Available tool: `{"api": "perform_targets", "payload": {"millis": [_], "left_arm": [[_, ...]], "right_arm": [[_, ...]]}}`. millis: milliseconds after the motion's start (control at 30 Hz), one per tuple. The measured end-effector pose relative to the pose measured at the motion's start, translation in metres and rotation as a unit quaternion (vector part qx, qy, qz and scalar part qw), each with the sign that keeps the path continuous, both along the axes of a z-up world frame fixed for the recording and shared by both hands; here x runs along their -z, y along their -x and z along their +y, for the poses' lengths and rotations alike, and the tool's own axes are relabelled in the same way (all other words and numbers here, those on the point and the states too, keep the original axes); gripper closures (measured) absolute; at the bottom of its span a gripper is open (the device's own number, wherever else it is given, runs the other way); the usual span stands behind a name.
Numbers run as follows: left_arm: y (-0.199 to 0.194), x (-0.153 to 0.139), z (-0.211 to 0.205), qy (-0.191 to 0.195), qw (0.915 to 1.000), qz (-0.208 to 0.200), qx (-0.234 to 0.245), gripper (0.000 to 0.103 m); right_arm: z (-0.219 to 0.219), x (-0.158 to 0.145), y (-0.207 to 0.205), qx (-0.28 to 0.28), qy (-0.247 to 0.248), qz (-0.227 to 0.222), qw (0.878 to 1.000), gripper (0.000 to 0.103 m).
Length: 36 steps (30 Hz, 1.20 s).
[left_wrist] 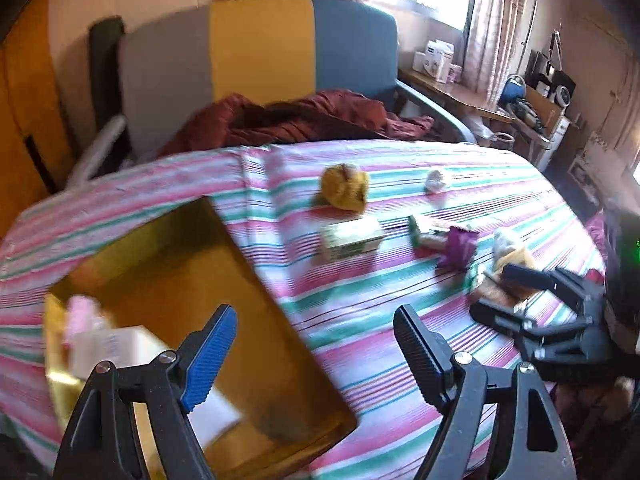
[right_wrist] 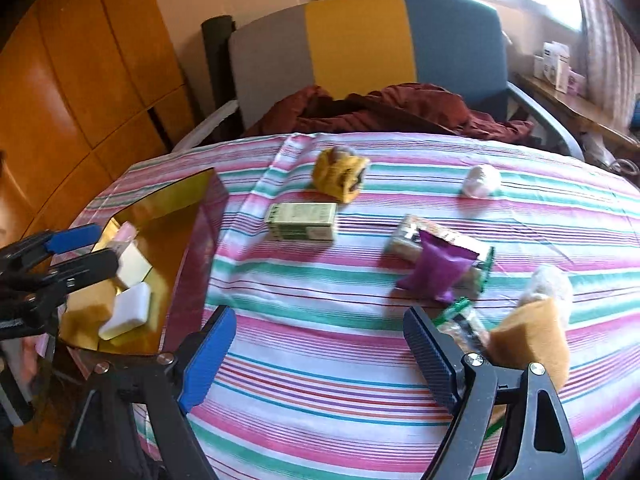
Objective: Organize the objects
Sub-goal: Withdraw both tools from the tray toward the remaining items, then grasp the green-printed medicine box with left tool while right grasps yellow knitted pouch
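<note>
A gold tray (left_wrist: 240,276) (right_wrist: 160,216) sits at the table's left and holds a white box (right_wrist: 127,315), a tan sponge (right_wrist: 86,316) and a pink item (right_wrist: 127,233). My left gripper (left_wrist: 312,350) is open and empty above the tray's right edge; it also shows in the right wrist view (right_wrist: 82,250). My right gripper (right_wrist: 320,354) is open and empty over the striped cloth (right_wrist: 320,380), next to a tan sponge (right_wrist: 532,340); it also shows in the left wrist view (left_wrist: 508,292). Ahead lie a green box (right_wrist: 302,222), a purple packet (right_wrist: 436,270), a yellow toy (right_wrist: 340,174) and a white ball (right_wrist: 482,181).
A snack pack (right_wrist: 412,236) lies under the purple packet, and a green-edged wrapper (right_wrist: 460,320) beside the right finger. A chair (right_wrist: 360,52) with a maroon cloth (right_wrist: 384,110) stands behind the table. A wooden cabinet (right_wrist: 80,80) is on the left, a cluttered desk (left_wrist: 460,92) on the right.
</note>
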<state>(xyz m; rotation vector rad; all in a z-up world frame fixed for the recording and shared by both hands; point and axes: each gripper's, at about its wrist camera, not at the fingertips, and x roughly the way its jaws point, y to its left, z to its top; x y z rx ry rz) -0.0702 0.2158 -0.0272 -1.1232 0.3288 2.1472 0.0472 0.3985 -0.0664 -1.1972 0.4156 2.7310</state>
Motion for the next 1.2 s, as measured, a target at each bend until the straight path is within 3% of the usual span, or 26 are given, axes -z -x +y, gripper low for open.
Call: {"api": "perform_targets", "payload": {"millis": [200,367,667,733,800,833,1033,1200], "left_arm": [[0.030,0.024,0.057,0.014,0.9988,-0.044,-0.014,0.014],[0.055,0.040,0.089,0.012,0.9964,-0.066,-0.051,0.001],[0.078,0.074,0.131,0.052,0.9937,-0.080,-0.058,0.001],[0.082,0.082,0.133,0.060,0.9927,-0.085,-0.062,0.002],[0.085,0.091,0.129,0.053,0.9916,-0.095,-0.069,0.022],[0.085,0.094,0.128,0.052,0.9912,-0.100,-0.069,0.025],[0.079,0.079,0.102,0.003,0.9938,-0.090,-0.066,0.026],[0.064,0.049,0.067,-0.031,0.9949,-0.068,-0.068,0.026]], "right_arm": [[0.027,-0.005,-0.009,0.035,0.002,0.008,0.999,0.016],[0.044,-0.008,-0.013,0.050,0.001,0.009,0.999,0.015],[0.064,-0.022,-0.003,0.062,-0.006,0.023,0.998,0.015],[0.067,-0.027,0.002,0.061,-0.013,0.028,0.998,0.015],[0.069,-0.031,0.008,0.060,-0.018,0.032,0.998,0.015],[0.070,-0.034,0.011,0.059,-0.020,0.034,0.997,0.015],[0.077,-0.041,0.042,0.064,-0.017,0.035,0.997,0.015],[0.078,-0.029,0.092,0.054,0.007,0.005,0.998,0.015]]}}
